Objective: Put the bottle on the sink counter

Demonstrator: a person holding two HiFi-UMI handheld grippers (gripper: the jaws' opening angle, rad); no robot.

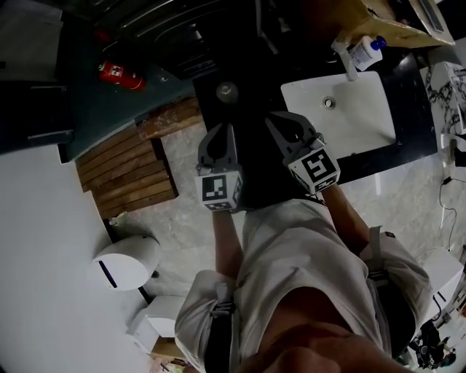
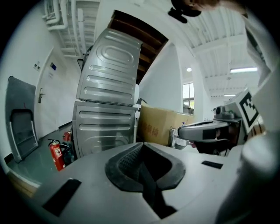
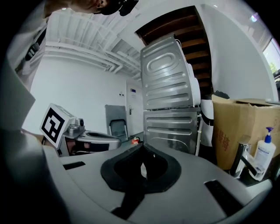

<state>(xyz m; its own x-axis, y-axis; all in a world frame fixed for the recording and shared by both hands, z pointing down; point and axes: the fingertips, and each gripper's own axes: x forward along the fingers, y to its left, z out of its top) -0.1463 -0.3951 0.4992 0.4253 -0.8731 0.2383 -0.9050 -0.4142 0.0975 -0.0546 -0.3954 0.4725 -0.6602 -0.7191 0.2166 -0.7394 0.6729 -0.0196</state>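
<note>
While the left claw (image 1: 218, 131) and right claw (image 1: 282, 120) are both closed on nothing, the bottle (image 1: 362, 52) stands upright on the counter (image 1: 410, 87) at the sink's (image 1: 364, 124) far rim, just beside the tap (image 1: 342, 55). It lies far and right of the right claw, which is nearer. Basin looks empty. Cardboard box (image 1: 371, 18) behind the bottle: contents not visible.

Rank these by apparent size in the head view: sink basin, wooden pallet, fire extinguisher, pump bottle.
Largest: wooden pallet and sink basin, too alike to separate.
Far smaller: fire extinguisher and pump bottle, also nearly alike.
</note>
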